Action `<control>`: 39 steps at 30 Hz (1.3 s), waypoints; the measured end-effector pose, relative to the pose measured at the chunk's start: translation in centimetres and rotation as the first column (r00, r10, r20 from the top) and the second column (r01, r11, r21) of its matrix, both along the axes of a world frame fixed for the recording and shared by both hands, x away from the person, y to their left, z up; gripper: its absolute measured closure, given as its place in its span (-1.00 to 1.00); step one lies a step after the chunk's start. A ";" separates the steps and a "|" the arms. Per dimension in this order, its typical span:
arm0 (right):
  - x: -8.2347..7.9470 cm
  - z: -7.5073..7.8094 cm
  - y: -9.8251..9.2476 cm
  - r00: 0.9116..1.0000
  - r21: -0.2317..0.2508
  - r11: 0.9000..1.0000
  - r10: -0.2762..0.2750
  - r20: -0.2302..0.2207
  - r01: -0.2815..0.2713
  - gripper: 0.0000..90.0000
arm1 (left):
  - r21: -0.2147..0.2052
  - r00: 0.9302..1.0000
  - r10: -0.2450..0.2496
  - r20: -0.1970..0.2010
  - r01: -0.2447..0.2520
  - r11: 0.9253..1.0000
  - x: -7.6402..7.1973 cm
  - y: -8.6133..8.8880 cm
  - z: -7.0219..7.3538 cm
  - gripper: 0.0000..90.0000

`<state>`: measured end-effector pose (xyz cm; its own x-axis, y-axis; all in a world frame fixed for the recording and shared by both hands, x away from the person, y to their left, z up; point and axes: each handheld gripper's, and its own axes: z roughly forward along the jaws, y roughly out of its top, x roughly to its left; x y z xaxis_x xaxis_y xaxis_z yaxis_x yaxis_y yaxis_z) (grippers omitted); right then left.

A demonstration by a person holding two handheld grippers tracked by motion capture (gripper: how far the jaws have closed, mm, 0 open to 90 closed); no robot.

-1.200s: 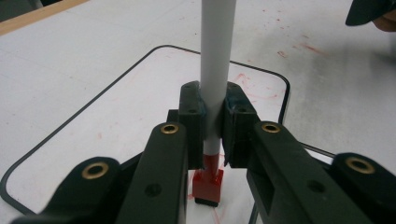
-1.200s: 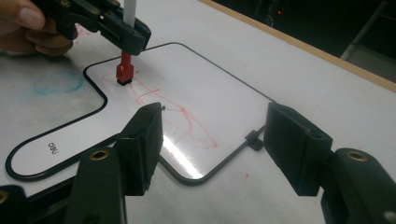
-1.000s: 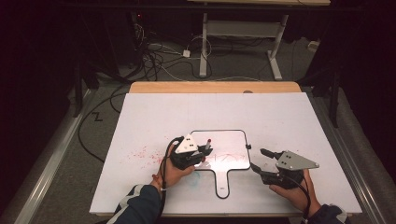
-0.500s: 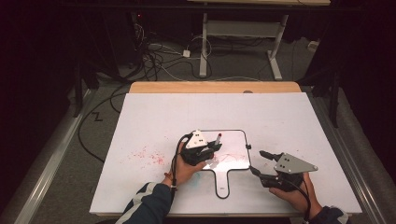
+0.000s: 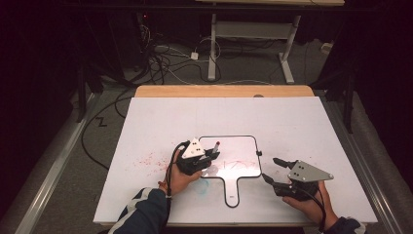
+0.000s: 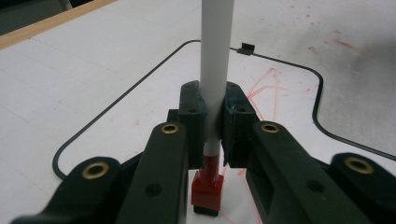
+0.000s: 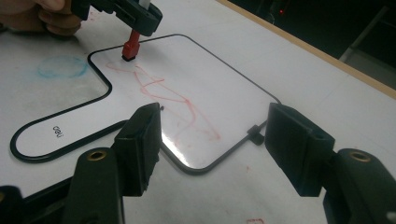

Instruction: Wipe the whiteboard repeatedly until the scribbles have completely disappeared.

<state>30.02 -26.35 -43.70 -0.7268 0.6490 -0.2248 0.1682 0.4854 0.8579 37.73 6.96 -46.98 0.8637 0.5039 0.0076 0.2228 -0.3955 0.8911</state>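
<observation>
Left hand-held gripper (image 6: 212, 116) clamps a marker (image 6: 215, 60) upright, red tip (image 7: 130, 50) touching the small whiteboard (image 5: 243, 146) on the table; right hand-held gripper (image 7: 212, 140), jaws apart and empty, waits beside the board's edge.

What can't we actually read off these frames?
- Marker: top end cut off by the upper edge in the left gripper view.
- Marker's red end: the fingers partly cover it there; contact with the whiteboard is unclear.
- Small print on the whiteboard handle: too small to read in the right gripper view.
- Red scribble: too faint in the high view.
</observation>
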 end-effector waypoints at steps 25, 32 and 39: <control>0.0 -0.2 0.2 1.000 -0.015 1.000 0.009 -0.013 -0.009 -0.17 | 0.036 0.997 0.067 -0.024 -0.066 0.997 -2.1 0.7 0.1 0.75; 0.1 -0.2 0.6 1.000 -0.022 1.000 0.017 -0.012 -0.017 -0.17 | 0.028 0.999 0.030 -0.022 -0.030 0.999 -1.5 -1.6 0.0 0.75; 0.2 -0.4 0.4 1.000 -0.025 1.000 0.014 -0.020 -0.014 -0.18 | -0.006 1.000 -0.005 -0.027 0.005 1.000 -0.7 -4.1 0.0 0.75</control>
